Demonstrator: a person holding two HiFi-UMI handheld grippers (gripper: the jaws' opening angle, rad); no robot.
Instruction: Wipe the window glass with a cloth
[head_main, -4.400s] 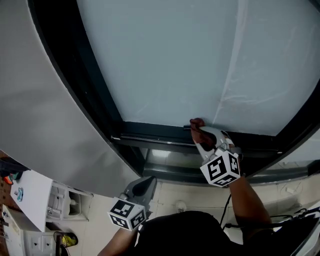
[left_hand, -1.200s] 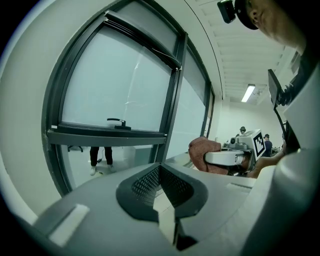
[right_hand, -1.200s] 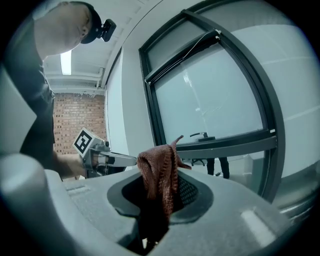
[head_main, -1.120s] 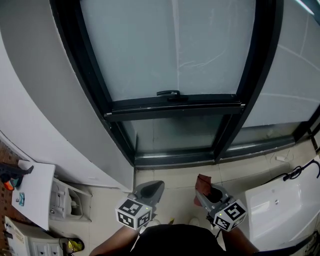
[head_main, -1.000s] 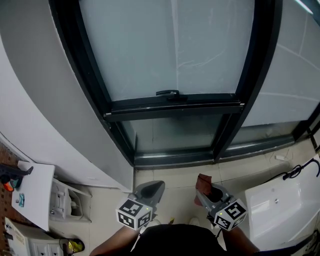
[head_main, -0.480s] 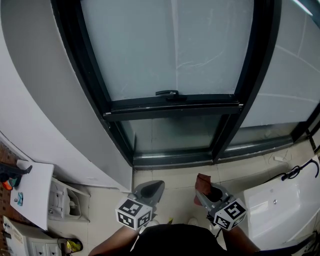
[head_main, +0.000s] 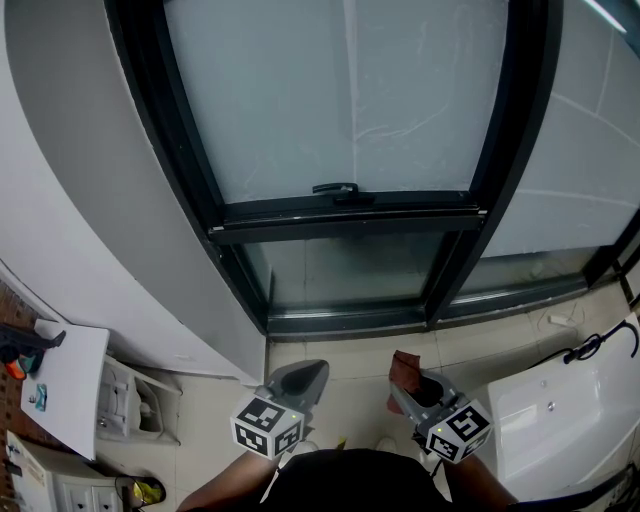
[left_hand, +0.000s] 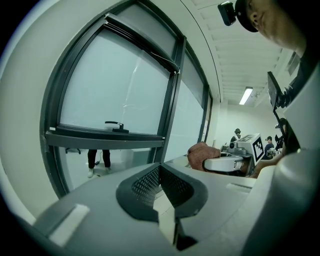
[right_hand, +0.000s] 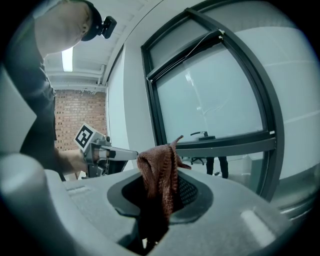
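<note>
The window glass (head_main: 340, 90) fills the top of the head view inside a dark frame, with a black handle (head_main: 335, 189) on its lower rail. My right gripper (head_main: 404, 380) is held low near my body, well back from the window, and is shut on a reddish-brown cloth (head_main: 405, 364). In the right gripper view the cloth (right_hand: 160, 175) stands bunched up out of the shut jaws. My left gripper (head_main: 303, 377) hangs beside it, shut with nothing in it. The left gripper view shows its shut jaws, the glass (left_hand: 115, 95) and the cloth (left_hand: 202, 154) to the right.
A grey wall (head_main: 90, 200) runs down the left of the window. A white cabinet (head_main: 65, 390) stands at lower left. A white unit (head_main: 560, 410) and a black cable (head_main: 590, 350) lie at lower right. Tiled floor lies below the frame.
About four seconds ago my right gripper held the cloth up at the window's lower rail; it is now down by my body. Over the last second nothing visibly moved.
</note>
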